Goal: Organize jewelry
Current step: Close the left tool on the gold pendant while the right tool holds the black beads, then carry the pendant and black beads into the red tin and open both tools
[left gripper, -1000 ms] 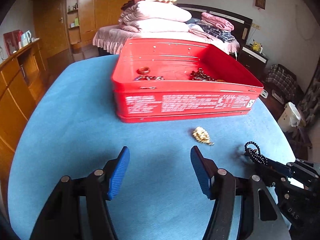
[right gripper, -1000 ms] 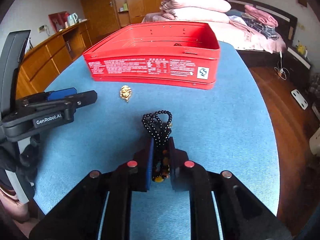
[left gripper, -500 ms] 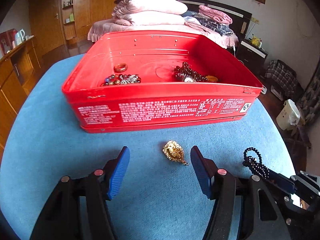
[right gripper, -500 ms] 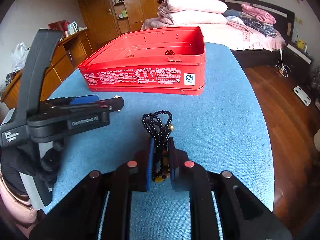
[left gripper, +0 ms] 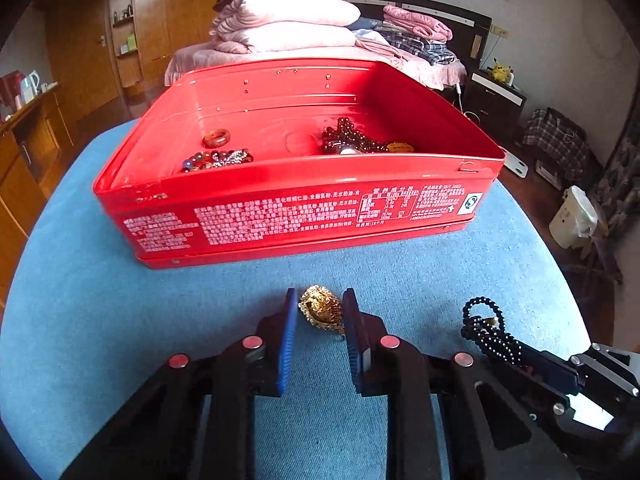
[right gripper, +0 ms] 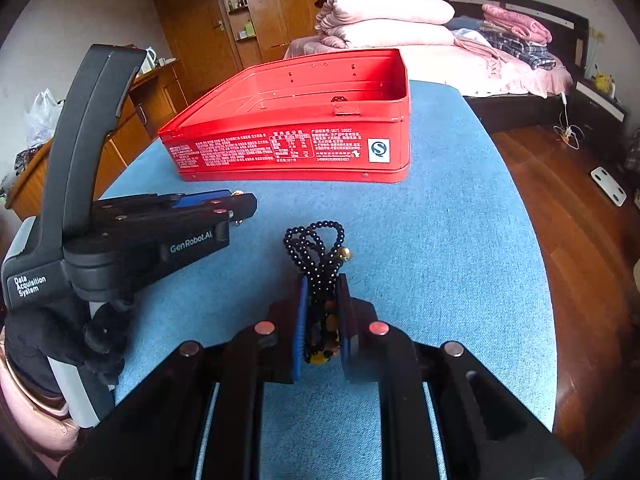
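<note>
Left gripper [left gripper: 320,312] moved fwd toward the red tin [left gripper: 296,208]; tin now looms larger in left wrist view. Gold pendant [left gripper: 321,311], a sec ago lying well ahead on the table [left gripper: 100,320], now sits between the fingers [left gripper: 289,320]. Jaws just been closing, now narrow round pendant; contact w/ pads unclear. In right wrist view left gripper reaches further in.

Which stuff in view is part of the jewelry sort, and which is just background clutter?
Job:
- gold pendant, between the pads of the left gripper, whose jaws have just been closing on it
- black bead necklace, clamped in the right gripper
- red tin, with a ring and beads inside

Just lying about:
- folded quilts
- kettle
- yellow plush toy
</note>
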Demonstrator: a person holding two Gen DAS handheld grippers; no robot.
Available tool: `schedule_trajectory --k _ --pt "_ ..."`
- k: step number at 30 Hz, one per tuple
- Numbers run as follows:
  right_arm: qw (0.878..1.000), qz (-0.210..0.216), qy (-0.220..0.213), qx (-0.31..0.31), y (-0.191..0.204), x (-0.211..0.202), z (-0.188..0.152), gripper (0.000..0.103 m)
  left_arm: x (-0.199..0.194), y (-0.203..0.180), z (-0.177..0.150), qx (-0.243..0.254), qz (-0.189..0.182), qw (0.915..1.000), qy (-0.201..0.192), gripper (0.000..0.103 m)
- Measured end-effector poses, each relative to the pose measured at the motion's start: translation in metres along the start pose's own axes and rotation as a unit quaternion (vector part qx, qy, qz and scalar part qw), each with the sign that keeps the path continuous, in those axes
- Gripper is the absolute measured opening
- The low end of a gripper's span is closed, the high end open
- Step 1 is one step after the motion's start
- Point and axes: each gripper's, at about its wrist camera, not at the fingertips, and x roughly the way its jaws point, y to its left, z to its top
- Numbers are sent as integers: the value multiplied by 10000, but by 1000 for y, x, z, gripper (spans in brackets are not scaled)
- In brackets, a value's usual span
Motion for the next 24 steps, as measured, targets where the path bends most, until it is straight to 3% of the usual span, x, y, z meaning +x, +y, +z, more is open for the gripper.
schedule_trajectory --k 14,24 --pt "9998 95 -127 -74 26 -7 6 13 -52 49 -14 -226 21 9991 -354 22" --pt "9996 34 -186 -197 46 -12 24 13 -64 62 -13 -272 66 9985 -480 22"
